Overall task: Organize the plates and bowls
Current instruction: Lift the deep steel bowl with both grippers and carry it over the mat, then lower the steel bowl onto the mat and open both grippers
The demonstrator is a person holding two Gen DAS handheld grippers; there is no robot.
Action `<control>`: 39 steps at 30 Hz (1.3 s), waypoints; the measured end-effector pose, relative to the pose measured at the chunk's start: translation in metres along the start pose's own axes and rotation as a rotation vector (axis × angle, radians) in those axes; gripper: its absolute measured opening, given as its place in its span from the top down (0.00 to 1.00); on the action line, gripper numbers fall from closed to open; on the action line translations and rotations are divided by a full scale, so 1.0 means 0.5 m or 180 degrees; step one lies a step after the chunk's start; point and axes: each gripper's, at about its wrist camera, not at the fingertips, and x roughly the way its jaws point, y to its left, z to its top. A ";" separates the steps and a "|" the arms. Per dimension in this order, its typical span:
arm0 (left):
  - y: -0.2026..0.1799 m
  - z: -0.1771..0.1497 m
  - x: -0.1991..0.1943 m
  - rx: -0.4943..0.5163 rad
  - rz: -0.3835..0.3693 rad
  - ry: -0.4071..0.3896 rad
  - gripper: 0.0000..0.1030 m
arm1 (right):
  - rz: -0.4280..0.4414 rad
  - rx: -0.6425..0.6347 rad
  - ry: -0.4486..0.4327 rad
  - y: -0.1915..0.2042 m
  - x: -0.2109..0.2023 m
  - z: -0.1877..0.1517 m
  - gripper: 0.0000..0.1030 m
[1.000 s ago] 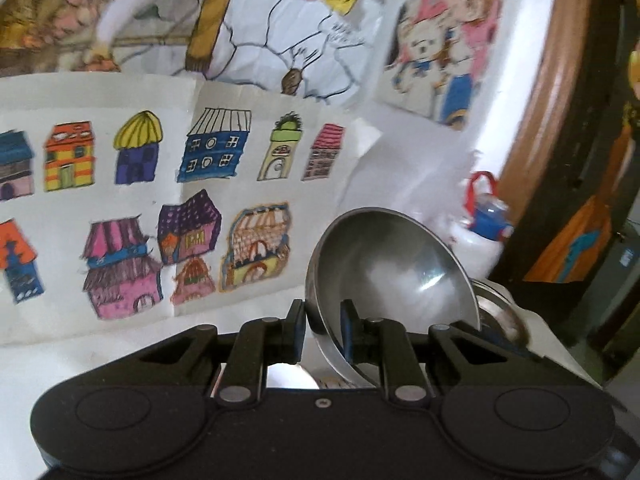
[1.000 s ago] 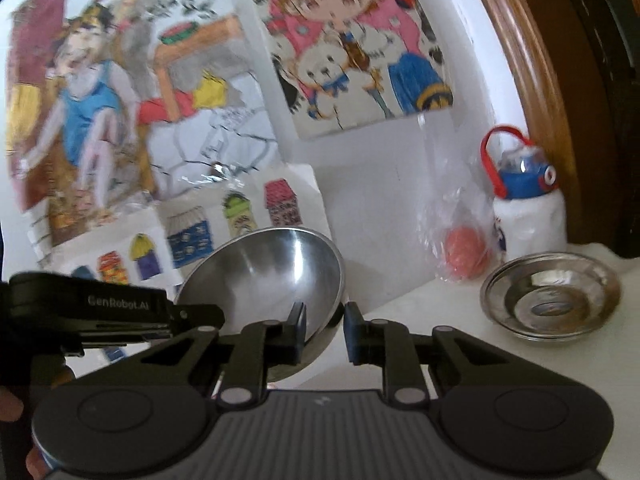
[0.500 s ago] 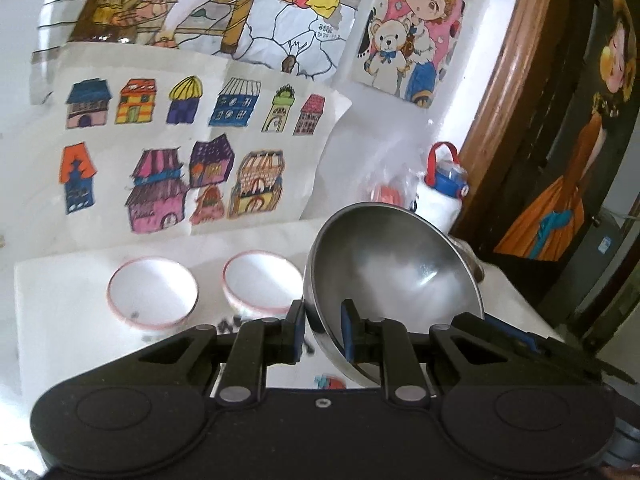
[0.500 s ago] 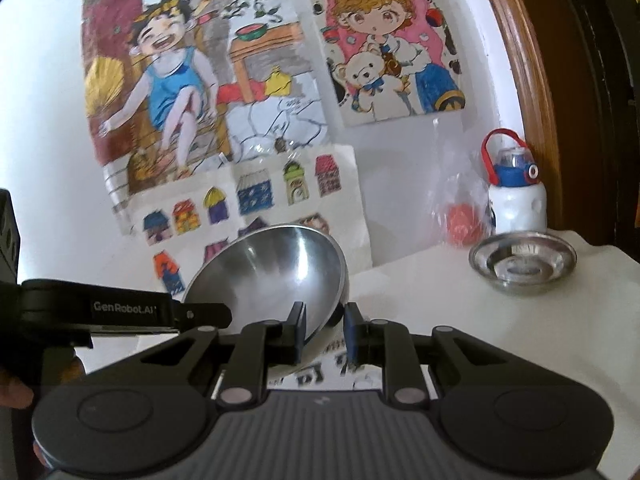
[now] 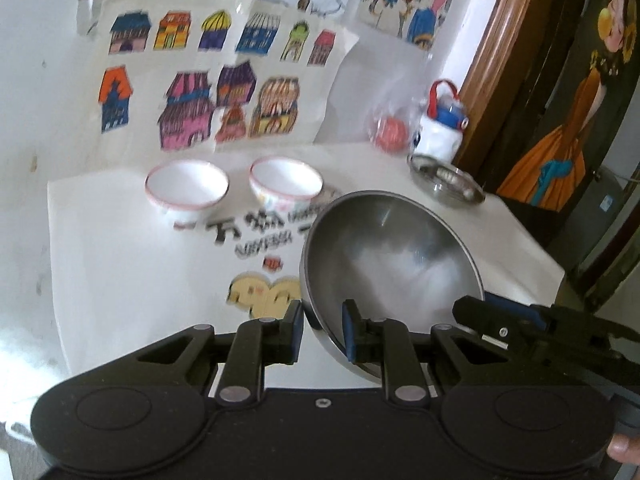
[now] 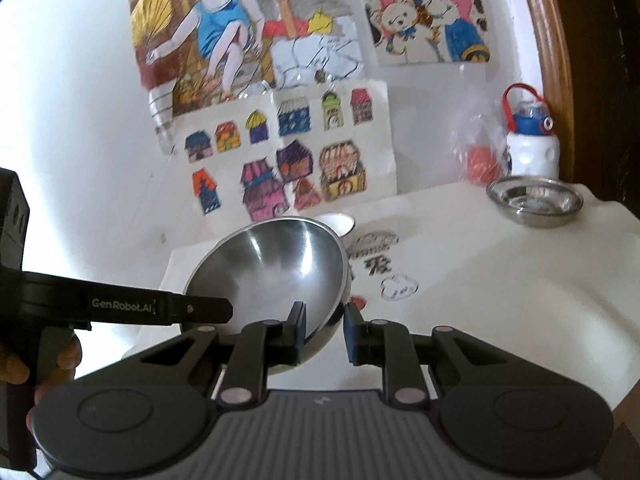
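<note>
A large steel bowl [image 5: 392,248] hangs tilted above the white table [image 5: 120,260], held from two sides. My left gripper [image 5: 322,328] is shut on its near left rim. My right gripper [image 6: 324,328] is shut on the opposite rim of the steel bowl [image 6: 272,264]. Two white bowls with pink rims [image 5: 186,188] [image 5: 286,184] stand side by side at the back of the table. A small steel dish [image 5: 446,184] [image 6: 534,200] sits at the back right. One white bowl [image 6: 340,224] peeks out behind the steel bowl in the right wrist view.
A white bottle with a red handle [image 6: 530,144] and a clear bag holding something red [image 6: 478,160] stand by the wall behind the dish. Drawings cover the wall. The table's right edge [image 5: 532,252] drops off beside a dark wooden door frame. A hand grips the left tool [image 6: 60,360].
Both grippers have pulled back from the wall with the steel bowl still between them. The table top and the two white bowls have come into the left wrist view.
</note>
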 end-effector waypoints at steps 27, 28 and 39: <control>0.055 -0.050 0.027 -0.0119 0.0122 0.0353 0.77 | 0.0092 -0.0346 0.0376 0.040 0.046 -0.045 0.72; 0.056 -0.051 0.027 -0.0121 0.0111 0.0341 0.77 | 0.0098 -0.0358 0.0369 0.041 0.047 -0.046 0.70; 0.057 -0.059 0.023 0.0031 -0.0019 0.0238 0.62 | 0.0178 -0.0481 0.0379 0.042 0.053 -0.047 0.59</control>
